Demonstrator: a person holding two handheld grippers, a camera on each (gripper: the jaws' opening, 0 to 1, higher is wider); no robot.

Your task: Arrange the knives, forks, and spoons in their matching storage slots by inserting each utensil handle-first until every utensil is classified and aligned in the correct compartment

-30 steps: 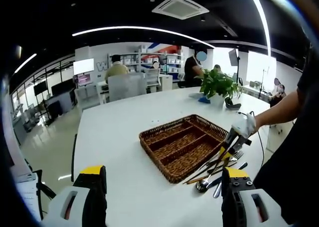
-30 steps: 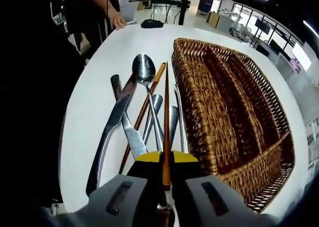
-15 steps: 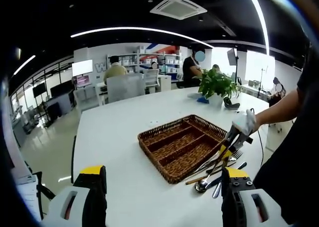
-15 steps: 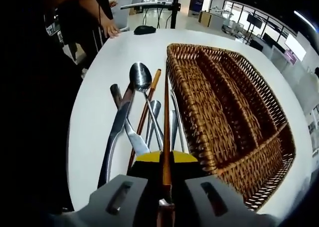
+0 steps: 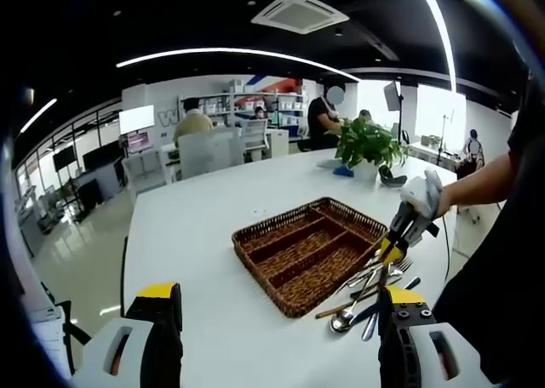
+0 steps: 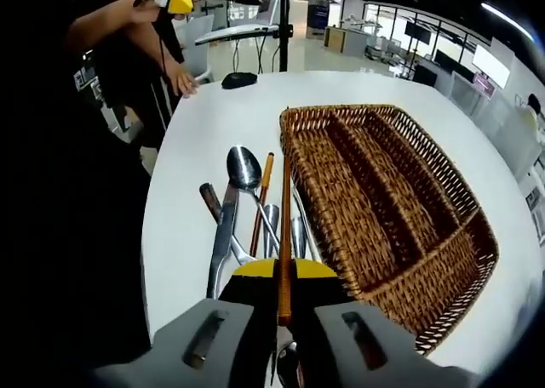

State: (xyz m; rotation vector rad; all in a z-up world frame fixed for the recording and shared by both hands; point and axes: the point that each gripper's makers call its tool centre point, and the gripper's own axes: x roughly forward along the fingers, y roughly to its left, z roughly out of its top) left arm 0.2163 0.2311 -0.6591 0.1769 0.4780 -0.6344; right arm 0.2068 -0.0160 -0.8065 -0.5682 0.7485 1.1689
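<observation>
My right gripper is shut on a thin brown wooden stick that points forward over the pile, along the left rim of the brown wicker tray. Below it on the white table lie a steel spoon, a knife, a second brown stick and forks. In the left gripper view the tray shows three long slots and a cross slot, all bare. The right gripper hangs above the utensil pile. My left gripper stands open, well short of the tray, holding nothing.
A potted plant and a black mouse sit at the table's far end. A person's hand rests on the table edge beyond the pile. Chairs and seated people are in the background.
My right gripper has risen with the brown stick, so the pile and tray look farther below. The left gripper has barely moved.
</observation>
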